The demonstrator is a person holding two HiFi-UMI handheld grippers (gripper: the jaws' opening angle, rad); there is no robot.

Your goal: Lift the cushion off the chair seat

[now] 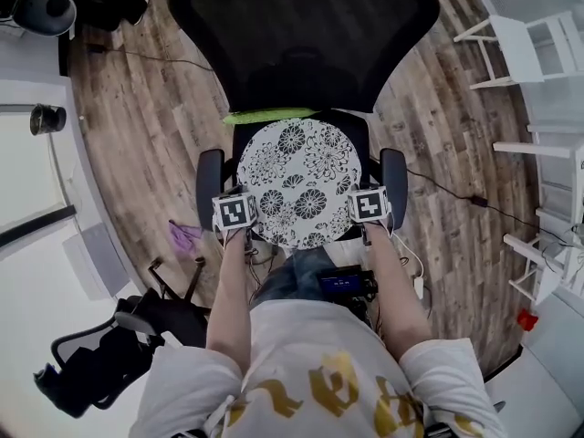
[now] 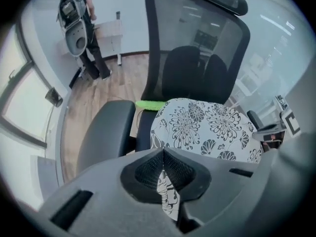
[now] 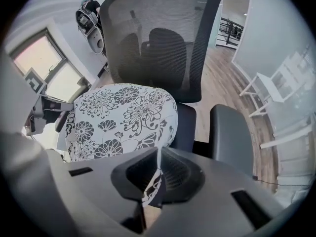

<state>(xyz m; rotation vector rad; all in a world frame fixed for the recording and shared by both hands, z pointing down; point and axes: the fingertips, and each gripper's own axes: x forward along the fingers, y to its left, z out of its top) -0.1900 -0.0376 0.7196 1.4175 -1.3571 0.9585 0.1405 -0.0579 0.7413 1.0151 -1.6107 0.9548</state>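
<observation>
Left gripper [image 2: 164, 179]: fingers [image 2: 145, 172] are pressed together on a fold at the near edge of the cushion [image 2: 207, 125], and patterned fabric shows between the pads.
Right gripper [image 3: 157, 174]: fingers [image 3: 175, 172] are clamped the same way on the near edge at the other side, with a strip of fabric in the gap.
Grip risk: each hold looks like a thin pinch of the cover only. The cloth could slide out under the cushion's weight, and if one side lets go, the cushion would likely swing and drop.
Cushion: round and floral, it lies over the seat [image 1: 361, 133], held at its front by both grippers. Whether it is clear of the seat I cannot tell.
Armrests [image 1: 209, 188]: one stands just beside each gripper, so an uneven lift could catch the rim on one.
Backrest [image 1: 301, 35]: near the cushion's far edge, which may drag against it.
Green strip [image 1: 269, 115]: lies behind the cushion and could get pulled along.
</observation>
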